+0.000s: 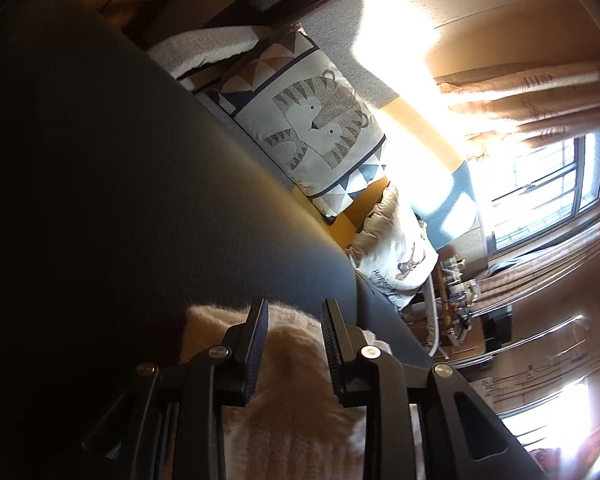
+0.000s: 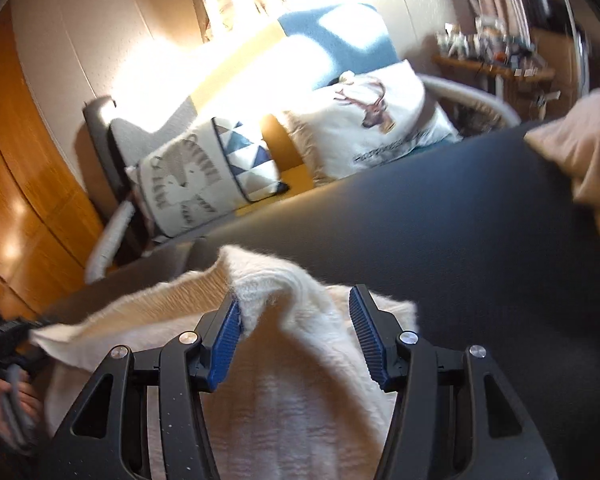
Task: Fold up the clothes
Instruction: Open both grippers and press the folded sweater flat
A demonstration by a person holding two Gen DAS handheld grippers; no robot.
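A cream fuzzy knit garment [image 2: 300,380] lies on a dark table [image 2: 460,208]. In the right wrist view my right gripper [image 2: 296,312] is open above it, a raised fold of the knit standing between the blue pads [image 2: 226,344]. At the far left of that view my left gripper [image 2: 8,336] holds a corner of the garment. In the left wrist view the same knit [image 1: 292,380] lies between and under my left gripper [image 1: 294,320], whose jaws stand a little apart with cloth between them. A second pale cloth [image 2: 588,144] lies at the table's right.
Behind the table stands a sofa with a hedgehog cushion [image 2: 204,176] and a deer cushion [image 2: 372,116]. A grey chair [image 2: 108,148] is at the left, a wooden door [image 2: 24,184] beyond. A cluttered shelf [image 2: 496,56] stands by the bright window [image 1: 548,184].
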